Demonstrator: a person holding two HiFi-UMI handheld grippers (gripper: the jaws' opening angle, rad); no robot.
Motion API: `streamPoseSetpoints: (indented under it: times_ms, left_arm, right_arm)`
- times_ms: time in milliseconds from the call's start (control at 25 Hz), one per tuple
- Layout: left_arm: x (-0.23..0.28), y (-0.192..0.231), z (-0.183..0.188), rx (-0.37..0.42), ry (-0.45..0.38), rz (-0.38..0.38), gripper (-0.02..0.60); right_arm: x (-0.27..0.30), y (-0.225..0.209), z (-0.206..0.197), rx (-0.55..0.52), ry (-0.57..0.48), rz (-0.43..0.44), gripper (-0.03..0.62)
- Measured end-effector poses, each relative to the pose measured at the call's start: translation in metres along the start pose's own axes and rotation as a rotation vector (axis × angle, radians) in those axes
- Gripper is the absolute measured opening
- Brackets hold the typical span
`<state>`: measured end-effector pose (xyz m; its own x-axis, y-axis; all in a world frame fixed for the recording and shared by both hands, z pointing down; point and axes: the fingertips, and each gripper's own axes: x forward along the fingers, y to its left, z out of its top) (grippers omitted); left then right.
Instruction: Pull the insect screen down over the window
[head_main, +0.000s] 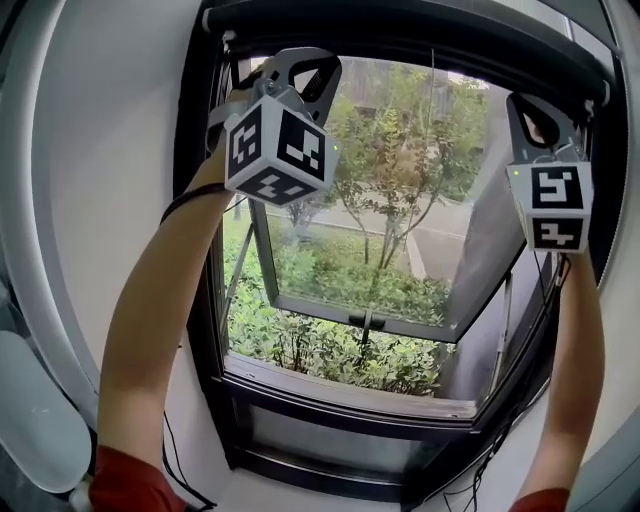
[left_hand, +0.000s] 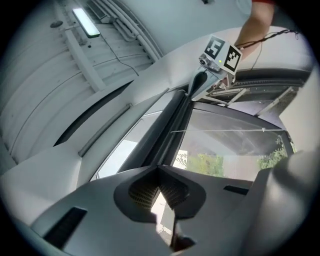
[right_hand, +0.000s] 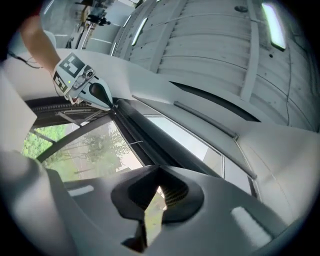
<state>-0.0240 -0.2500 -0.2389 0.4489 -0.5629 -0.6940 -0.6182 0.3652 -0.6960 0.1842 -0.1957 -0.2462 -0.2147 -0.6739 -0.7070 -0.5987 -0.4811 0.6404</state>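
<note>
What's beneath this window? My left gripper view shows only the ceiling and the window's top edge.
Observer: The head view shows the glass sash swung outward, with green bushes below it.
Operator: Is the opening covered yet?
Observer: No mesh shows across it; the insect screen's dark housing just runs along the top.
Operator: Does the other gripper hold anything?
Observer: The right gripper, in its own view, has its jaws together on nothing.
</note>
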Motion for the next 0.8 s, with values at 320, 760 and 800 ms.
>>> streamPoseSetpoints:
  times_ms: [320, 760, 800]
  left_arm:
    - [0.028, 0.014, -0.016, 0.217, 0.066, -0.034, 0.005]
    - [0.054, 0.032, -0.022, 0.347, 0.151, -0.085, 0.006]
    - [0.056, 0.031, -0.022, 0.360, 0.159, -0.096, 0.006]
  right_arm:
    - [0.034, -0.015, -0.002, -0.230, 0.096, 0.024, 0.044]
    - [0.054, -0.020, -0.005, -0.412, 0.174, 0.075, 0.044]
    - [0.055, -0.020, -0.006, -0.426, 0.181, 0.084, 0.044]
